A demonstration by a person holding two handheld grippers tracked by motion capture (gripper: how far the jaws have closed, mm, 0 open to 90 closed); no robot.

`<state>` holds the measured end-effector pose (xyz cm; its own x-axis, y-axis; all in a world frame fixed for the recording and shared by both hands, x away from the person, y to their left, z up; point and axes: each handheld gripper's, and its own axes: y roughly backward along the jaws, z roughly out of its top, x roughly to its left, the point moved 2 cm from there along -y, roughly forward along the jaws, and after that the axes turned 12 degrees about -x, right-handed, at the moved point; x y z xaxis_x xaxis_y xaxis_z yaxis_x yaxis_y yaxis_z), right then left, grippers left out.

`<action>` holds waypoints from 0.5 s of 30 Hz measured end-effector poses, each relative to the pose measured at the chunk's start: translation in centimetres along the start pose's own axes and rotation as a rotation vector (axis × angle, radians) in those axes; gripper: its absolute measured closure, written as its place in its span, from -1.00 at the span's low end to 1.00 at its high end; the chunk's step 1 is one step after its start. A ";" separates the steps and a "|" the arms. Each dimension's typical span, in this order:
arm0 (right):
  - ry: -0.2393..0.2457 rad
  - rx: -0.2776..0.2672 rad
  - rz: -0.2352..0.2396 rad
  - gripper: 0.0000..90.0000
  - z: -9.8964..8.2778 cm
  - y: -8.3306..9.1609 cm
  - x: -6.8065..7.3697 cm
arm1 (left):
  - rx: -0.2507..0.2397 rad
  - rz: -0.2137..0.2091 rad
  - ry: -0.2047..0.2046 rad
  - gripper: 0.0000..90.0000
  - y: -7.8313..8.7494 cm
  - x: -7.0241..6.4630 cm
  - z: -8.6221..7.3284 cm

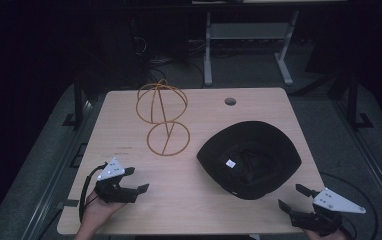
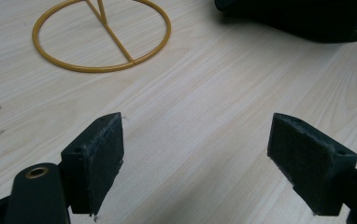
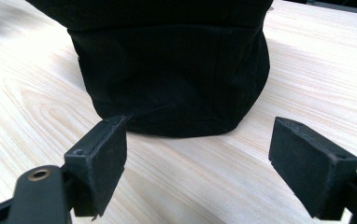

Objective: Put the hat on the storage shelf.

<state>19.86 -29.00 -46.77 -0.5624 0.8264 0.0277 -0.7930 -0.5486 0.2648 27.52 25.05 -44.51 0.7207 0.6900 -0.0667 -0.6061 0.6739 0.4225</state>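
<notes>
The right tool (image 1: 294, 198) stands just before the near edge of the black hat (image 1: 249, 159), its jaws apart with nothing between them. The left tool (image 1: 132, 181), well to the left of the hat, is also apart and empty. The hat lies upside down on the counter (image 1: 199, 210) (its hollow faces up). It looks light and soft, so it will likely fold; the brim edge seems the best hold. Beyond the hat, to its left, stands the yellow wire stand (image 1: 162, 118).
</notes>
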 end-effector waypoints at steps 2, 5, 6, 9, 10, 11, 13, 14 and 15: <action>-0.002 0.003 0.004 -0.58 -0.1 -0.1 -0.1 | 0.001 -0.003 -0.001 -0.60 -0.1 0.0 0.0; -0.003 0.006 0.005 -0.58 -0.2 -0.1 -0.2 | 0.003 -0.006 -0.007 -0.59 -0.2 0.0 0.0; -0.004 0.010 0.007 -0.58 -0.2 -0.1 -0.3 | 0.009 -0.009 -0.008 -0.59 -0.3 0.0 0.0; -0.002 0.012 0.005 -0.58 -0.2 -0.1 -0.3 | 0.009 -0.011 -0.008 -0.59 -0.3 -0.1 0.0; -0.001 0.007 0.004 -0.58 -0.2 0.0 -0.2 | 0.011 -0.015 -0.014 -0.59 -0.3 -0.2 0.1; -0.001 0.007 0.004 -0.58 -0.2 0.0 -0.2 | 0.011 -0.015 -0.014 -0.59 -0.3 -0.2 0.1; 0.002 0.005 0.005 -0.58 -0.1 0.0 -0.2 | 0.007 -0.021 -0.020 -0.58 -0.3 -0.5 0.2; 0.009 0.004 0.005 -0.58 0.0 0.1 0.0 | 0.006 -0.028 -0.024 -0.58 -0.3 -0.7 0.3; 0.009 0.004 0.005 -0.58 0.0 0.1 0.0 | 0.006 -0.028 -0.024 -0.58 -0.3 -0.7 0.3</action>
<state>19.81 -29.04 -46.76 -0.5682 0.8226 0.0205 -0.7895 -0.5520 0.2683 27.24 24.29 -44.35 0.7454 0.6642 -0.0571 -0.5833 0.6912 0.4265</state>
